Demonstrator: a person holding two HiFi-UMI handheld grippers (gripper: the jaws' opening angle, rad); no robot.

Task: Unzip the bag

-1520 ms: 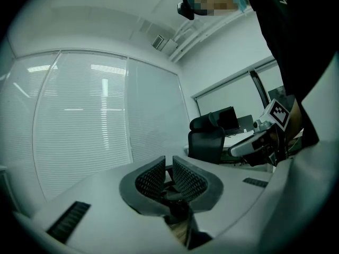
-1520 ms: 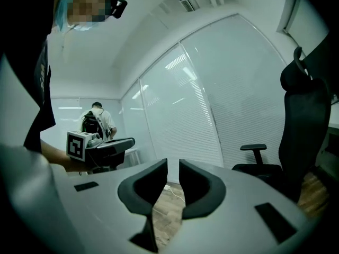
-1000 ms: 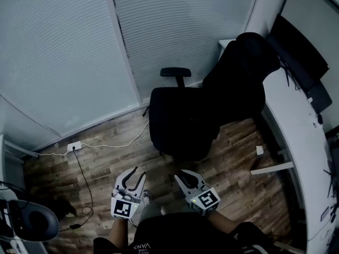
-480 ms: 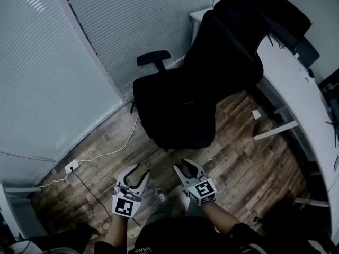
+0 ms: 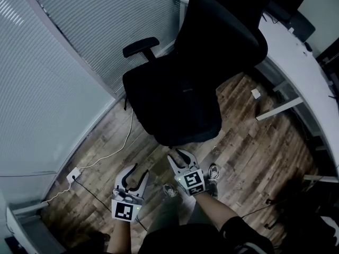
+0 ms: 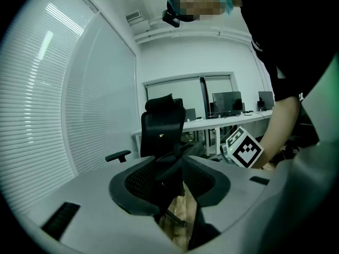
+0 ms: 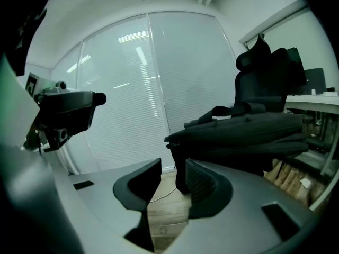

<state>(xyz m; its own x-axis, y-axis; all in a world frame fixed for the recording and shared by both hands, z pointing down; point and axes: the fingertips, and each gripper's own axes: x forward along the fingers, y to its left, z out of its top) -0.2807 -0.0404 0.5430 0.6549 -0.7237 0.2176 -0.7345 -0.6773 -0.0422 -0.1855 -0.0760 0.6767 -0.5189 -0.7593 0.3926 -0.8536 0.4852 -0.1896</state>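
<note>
From the head view, the left gripper and right gripper hang side by side over the wooden floor. One black office chair stands at twelve o'clock from them and one white bench at two o'clock. The seat is black on black, so what lies on it cannot be made out here. In the left gripper view the jaws stand moderately apart and have just been opening, with nothing between them. The chair is straight ahead at twelve o'clock and the other gripper's marker cube sits at three o'clock. In the right gripper view the jaws are also apart and empty. One dark bag lies flat across the chair seat at about two o'clock, well apart from them, with a strap showing on top. No zipper pull can be picked out. This looks like the approach, with no unzipping begun. The next move likely calls for closing in on the bag, finding the pull, and steadying the fabric with one gripper while the other pinches it. In all: two grippers, one chair, one bag.
</note>
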